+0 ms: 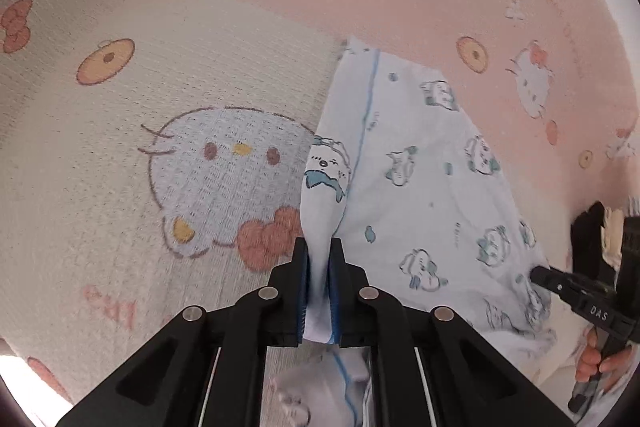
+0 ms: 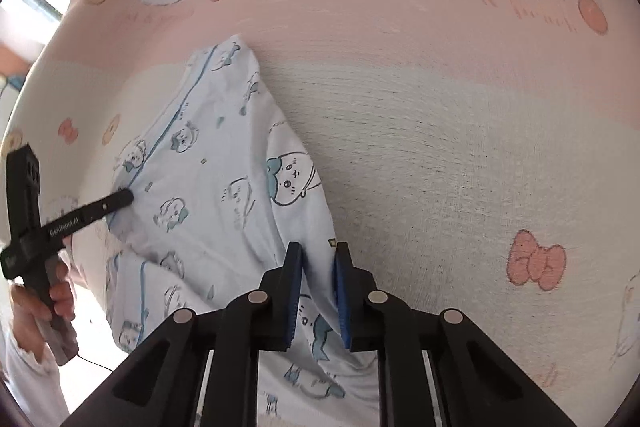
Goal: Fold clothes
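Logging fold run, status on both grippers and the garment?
Left hand-held gripper shut on pale blue cartoon-print cotton garment. Right hand-held gripper clamps its other edge. Garment hangs over pink cartoon-cat bedsheet; nothing obstructing.

- Garment (image 1: 420,187): pale blue-white cloth, printed with small cartoon animals and a thin blue stripe — rumpled, partly lifted.
- One bunched edge is pinched inside the left claw (image 1: 319,255); the rest spreads ahead and rightward.
- Another fold runs between the right claw (image 2: 319,259) fingers — cloth fans left.
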Motion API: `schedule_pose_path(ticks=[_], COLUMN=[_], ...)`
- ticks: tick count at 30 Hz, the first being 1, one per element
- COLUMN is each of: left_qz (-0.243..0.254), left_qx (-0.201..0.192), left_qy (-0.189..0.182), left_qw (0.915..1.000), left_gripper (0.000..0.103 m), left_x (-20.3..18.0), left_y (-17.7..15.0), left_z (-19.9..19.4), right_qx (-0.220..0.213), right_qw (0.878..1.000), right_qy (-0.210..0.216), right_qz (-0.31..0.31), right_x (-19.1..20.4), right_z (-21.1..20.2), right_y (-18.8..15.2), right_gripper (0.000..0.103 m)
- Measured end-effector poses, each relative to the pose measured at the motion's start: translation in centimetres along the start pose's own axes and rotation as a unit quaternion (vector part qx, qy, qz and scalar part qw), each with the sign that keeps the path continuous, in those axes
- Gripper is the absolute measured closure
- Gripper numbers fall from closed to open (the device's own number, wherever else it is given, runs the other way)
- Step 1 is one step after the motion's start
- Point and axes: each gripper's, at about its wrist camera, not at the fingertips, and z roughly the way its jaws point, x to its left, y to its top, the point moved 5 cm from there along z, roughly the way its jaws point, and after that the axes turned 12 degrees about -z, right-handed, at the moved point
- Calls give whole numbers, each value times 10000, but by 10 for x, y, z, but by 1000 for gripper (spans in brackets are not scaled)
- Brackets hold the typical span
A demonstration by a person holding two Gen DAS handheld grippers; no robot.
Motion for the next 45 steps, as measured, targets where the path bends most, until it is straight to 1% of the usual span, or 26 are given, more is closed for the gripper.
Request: schedule_pose_path(ticks=[4,8,10,13,15,19,20,23,27,29,33,35,36,38,40,41,42,43,44,45], left_qz=[124,84,-25,-167,-260,-264,-286,-415,-460,-194,273,224,200,151,102,78,53,29,-34,-187], left_qx=[127,252,379,485,477,488,537,656,603,485,244,264,274,294,314,324,334,344,346,337], left_qy=[252,246,271,179,124,44,29,-23,-79,31,263,238,226,201,176,164,152,139,95,-24], left_qw=[9995,9993,9989,9985,9984,9985,9981,9970,9971,9986,9990,9991,9992,9993,9993,9993,9993,9993,9993,9993], left_gripper=[96,95,95,95,95,95,95,95,94,93,93,93,93,92,86,79,67,59,49,49], left_x=[7,20,26,37,44,54,57,66,72,68,61,63,64,66,68,69,70,71,73,76], left_y=[-7,-20,-21,-27,-30,-36,-38,-43,-46,-46,-48,-45,-43,-39,-36,-34,-33,-31,-28,-24], left_z=[-11,-20,-19,-20,-23,-29,-29,-26,-21,-22,-25,-27,-28,-31,-33,-34,-36,-37,-39,-42], right_qx=[64,181,252,395,483,702,747,901,945,943,902,851,838,770,459,331,218,105,57,35], right_qw=[9996,9987,9985,9979,9975,9965,9963,9953,9941,9940,9946,9952,9952,9955,9974,9982,9987,9990,9987,9981], right_qy=[31,63,113,196,218,213,216,229,18,-36,30,48,75,114,150,216,297,379,488,606], right_qz=[-281,-469,-483,-469,-466,-407,-368,-269,-524,-557,-505,-489,-503,-547,-542,-458,-344,-229,-137,-53], right_x=[14,25,28,33,39,37,34,30,37,37,34,34,34,35,35,34,32,31,28,25], right_z=[-3,0,6,13,14,36,38,47,59,62,67,68,67,62,47,42,37,32,29,27], right_y=[-3,-7,-8,-17,-27,-20,-19,-17,-14,-11,-6,-4,-2,3,11,14,17,20,19,16], right_gripper=[89,89,89,89,89,90,93,93,93,93,93,93,88,86,74,63,60,60,60,60])
